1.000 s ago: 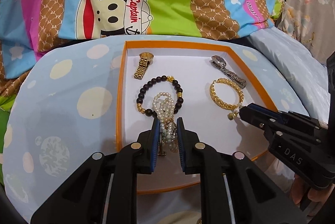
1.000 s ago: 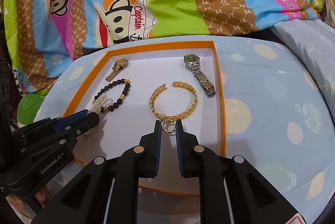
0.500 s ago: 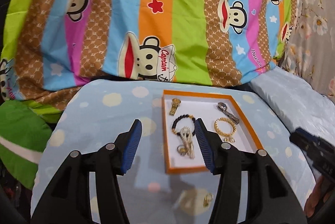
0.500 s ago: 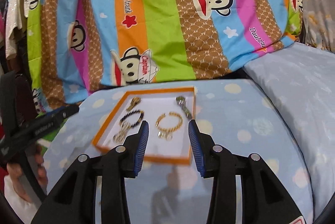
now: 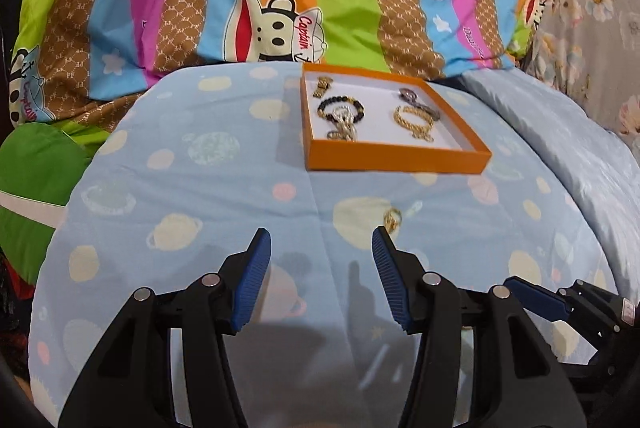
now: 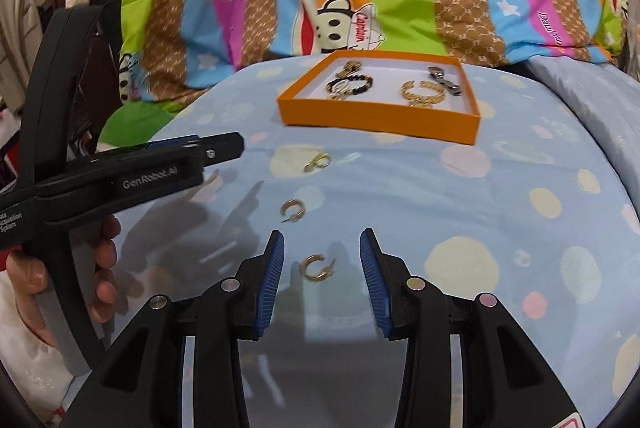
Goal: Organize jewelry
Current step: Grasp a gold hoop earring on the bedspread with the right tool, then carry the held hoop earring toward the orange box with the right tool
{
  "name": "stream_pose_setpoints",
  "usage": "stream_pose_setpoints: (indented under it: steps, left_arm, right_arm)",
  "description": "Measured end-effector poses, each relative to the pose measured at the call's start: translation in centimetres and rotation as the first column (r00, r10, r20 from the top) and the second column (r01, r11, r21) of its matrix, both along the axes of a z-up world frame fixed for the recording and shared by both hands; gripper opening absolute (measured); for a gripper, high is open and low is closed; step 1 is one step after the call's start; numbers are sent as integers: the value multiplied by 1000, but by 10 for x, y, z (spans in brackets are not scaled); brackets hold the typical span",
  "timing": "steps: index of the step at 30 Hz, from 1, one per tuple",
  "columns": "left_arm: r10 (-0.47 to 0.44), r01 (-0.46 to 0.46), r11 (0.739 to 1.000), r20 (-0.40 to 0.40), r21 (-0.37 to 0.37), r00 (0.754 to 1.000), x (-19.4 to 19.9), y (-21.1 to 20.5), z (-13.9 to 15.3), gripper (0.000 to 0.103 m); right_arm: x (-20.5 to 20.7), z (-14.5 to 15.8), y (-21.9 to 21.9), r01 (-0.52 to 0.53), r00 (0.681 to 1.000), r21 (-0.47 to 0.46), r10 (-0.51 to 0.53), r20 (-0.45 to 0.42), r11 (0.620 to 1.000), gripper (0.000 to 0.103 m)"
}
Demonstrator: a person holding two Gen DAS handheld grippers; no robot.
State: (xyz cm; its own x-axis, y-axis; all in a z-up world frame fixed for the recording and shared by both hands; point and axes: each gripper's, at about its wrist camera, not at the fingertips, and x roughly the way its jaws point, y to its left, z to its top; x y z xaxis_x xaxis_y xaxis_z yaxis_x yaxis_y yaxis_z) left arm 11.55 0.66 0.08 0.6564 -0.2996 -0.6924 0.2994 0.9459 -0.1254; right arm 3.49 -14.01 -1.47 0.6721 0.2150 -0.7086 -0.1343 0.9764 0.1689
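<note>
Right wrist view: the right gripper (image 6: 322, 260) hung low over the blue planet-print bedsheet (image 6: 460, 211), jaws spread wide, holding nothing.
Nearest piece: 1 gold hoop earring (image 6: 314, 266) lay on the sheet between the blue pads (image 6: 270, 274), touching neither.
Other loose pieces: a 2nd gold hoop (image 6: 292, 209) sat at 12 o'clock from the first, and a gold ring (image 6: 317, 161) lay beyond that, near the box.
Orange box (image 6: 380, 121): at 12 o'clock, well apart from both grippers, open-topped and white inside.
Box contents: a black bead bracelet (image 6: 352, 83) with a pale bead strand across it, a gold chain bangle (image 6: 422, 93), a silver watch (image 6: 442, 79) and a gold watch (image 6: 348, 67).
Left gripper (image 5: 322, 260): wide open and empty too; the ring (image 5: 392, 218) showed just past its right pad at 1 o'clock.
Task state: I judged 3 small pieces not yet in the box.
Risk 1: the soft sheet could bunch between the pads, so the hoop might slide out or get pinched with cloth.
Risk 2: a thin hoop gripped on its curve could twist and drop on the way to 12 o'clock.
Risk 3: a careless drop could tangle it in the bead strand.
</note>
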Motion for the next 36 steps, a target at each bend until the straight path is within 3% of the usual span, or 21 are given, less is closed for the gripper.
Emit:
stream_pose_setpoints:
  steps: [9,13,23,26,36]
  left_arm:
    - [-48,49,998,-29,35,998,-5,-10,-11,51]
    - [-75,77,996,-32,48,997,-8,-18,-14,58]
    - [-110,113,991,-38,73,993,-12,-27,-17,61]
    - [-102,105,993,-51,60,993,-11,-23,-18,61]
    - [-144,147,989,-82,21,986,-20,-20,-21,61]
  right_arm:
    - [7,-11,-8,36,996,42,-32,-82,998,40]
    - [7,-12,-6,27,996,38,-23,-91,999,38]
    - [11,-16,-4,22,993,10,-21,-116,1000,17]
    - [10,-16,-8,29,993,34,-25,-114,999,17]
    - [1,-13,-56,180,981,106,-172,-85,978,16]
